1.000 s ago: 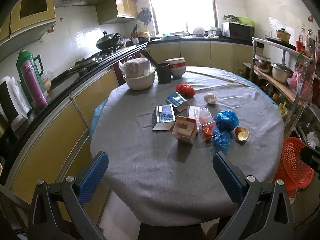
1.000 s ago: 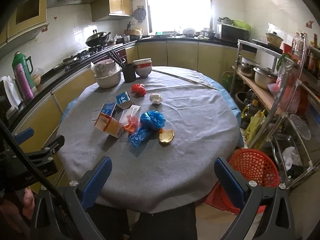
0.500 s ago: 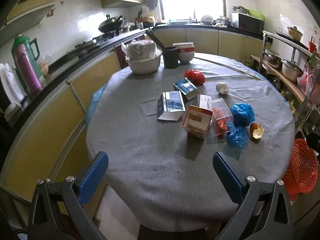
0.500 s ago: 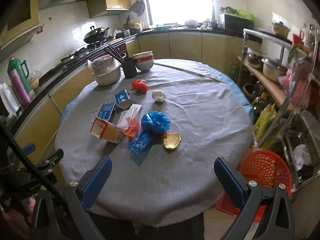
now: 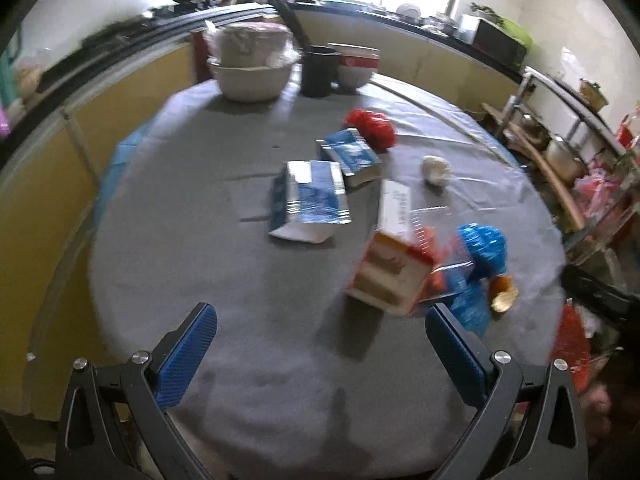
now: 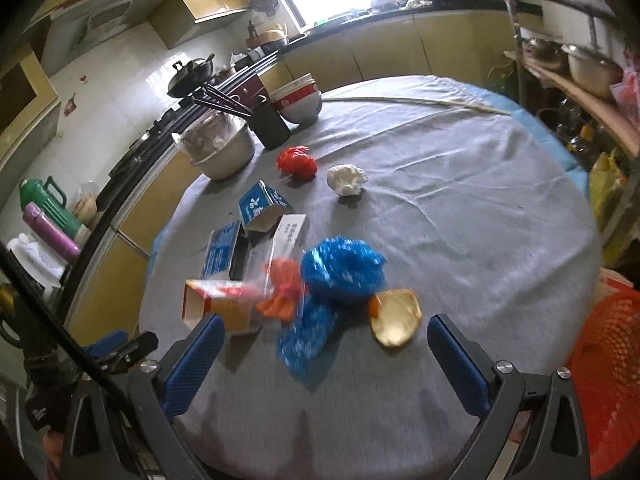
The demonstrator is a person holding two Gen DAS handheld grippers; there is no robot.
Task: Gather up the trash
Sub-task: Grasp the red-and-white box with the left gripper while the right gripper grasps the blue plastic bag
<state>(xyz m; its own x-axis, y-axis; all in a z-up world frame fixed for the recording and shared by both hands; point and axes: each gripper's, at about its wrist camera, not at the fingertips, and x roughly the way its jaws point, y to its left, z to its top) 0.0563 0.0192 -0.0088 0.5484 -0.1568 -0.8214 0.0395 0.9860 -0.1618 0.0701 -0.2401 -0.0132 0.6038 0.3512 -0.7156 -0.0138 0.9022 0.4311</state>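
Left tool (image 5: 320,344) spread wide, holding nothing, above the counter (image 5: 208,280). Right tool (image 6: 320,354) likewise agape and unladen, near blue bag (image 6: 340,270) and orange peel (image 6: 394,316).

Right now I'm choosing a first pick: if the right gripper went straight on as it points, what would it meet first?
Probably the crumpled blue plastic bag, lying on the grey tablecloth just ahead of the open right gripper; the fruit peel lies slightly right. Fisheye depth is uncertain.

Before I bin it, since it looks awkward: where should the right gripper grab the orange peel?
Pinch the orange peel across its upturned rim, coming from above. It lies cupped, hollow up, on the table, nearest the open right gripper.
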